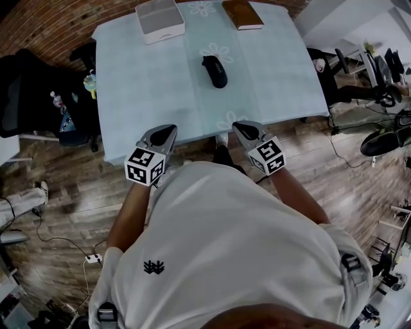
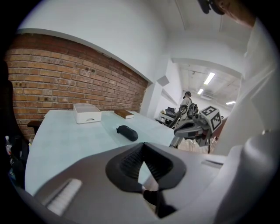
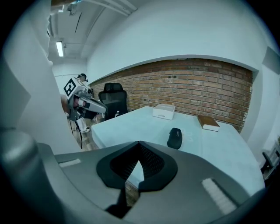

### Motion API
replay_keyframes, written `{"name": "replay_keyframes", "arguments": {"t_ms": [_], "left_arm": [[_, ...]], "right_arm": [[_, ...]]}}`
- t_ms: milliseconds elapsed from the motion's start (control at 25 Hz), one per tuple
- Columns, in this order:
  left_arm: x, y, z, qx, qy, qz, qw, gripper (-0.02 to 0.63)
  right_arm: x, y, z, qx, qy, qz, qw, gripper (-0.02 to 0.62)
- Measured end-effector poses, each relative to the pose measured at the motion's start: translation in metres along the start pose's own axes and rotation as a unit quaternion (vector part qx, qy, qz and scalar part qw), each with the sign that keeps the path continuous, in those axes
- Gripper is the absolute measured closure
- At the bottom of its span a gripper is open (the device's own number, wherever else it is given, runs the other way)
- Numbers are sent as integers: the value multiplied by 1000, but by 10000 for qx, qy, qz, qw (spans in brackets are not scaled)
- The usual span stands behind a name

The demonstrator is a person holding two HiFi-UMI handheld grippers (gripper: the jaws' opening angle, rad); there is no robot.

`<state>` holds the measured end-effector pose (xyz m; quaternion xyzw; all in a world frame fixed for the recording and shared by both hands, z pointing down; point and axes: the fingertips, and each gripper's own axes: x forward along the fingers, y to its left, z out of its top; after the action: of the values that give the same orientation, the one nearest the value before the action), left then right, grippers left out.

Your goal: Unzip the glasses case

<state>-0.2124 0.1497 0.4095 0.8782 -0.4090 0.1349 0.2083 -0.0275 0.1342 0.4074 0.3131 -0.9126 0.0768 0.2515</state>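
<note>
Left gripper [image 1: 168, 130] and right gripper [image 1: 241, 127] hover pinched together and empty at the table's [image 1: 148, 87] near edge, the black glasses case [image 1: 214, 71] lying mid-table, probably light, stiff-shelled and slide-prone, so one should pin its body while the other pinches the zip pull.

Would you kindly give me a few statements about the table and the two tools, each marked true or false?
1. The glasses case lies on the table with neither tool touching it. True.
2. The left tool is clamped on the glasses case. False: its jaws are together on nothing, back at the table's near edge.
3. A white box sits near the table's far edge. True.
4. The brown book rests on top of the white box. False: it lies on the table beside the box, apart from it.
5. The right tool has its jaws wide apart. False: they are together and hold nothing.
</note>
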Motion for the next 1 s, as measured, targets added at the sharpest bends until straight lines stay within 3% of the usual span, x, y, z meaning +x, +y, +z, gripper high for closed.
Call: {"name": "replay_keyframes", "arguments": {"t_ms": [1000], "left_arm": [[-26, 12, -30, -294, 113, 260, 9992, 551]], "right_arm": [[-2, 24, -9, -32, 79, 85, 9999, 595]]}}
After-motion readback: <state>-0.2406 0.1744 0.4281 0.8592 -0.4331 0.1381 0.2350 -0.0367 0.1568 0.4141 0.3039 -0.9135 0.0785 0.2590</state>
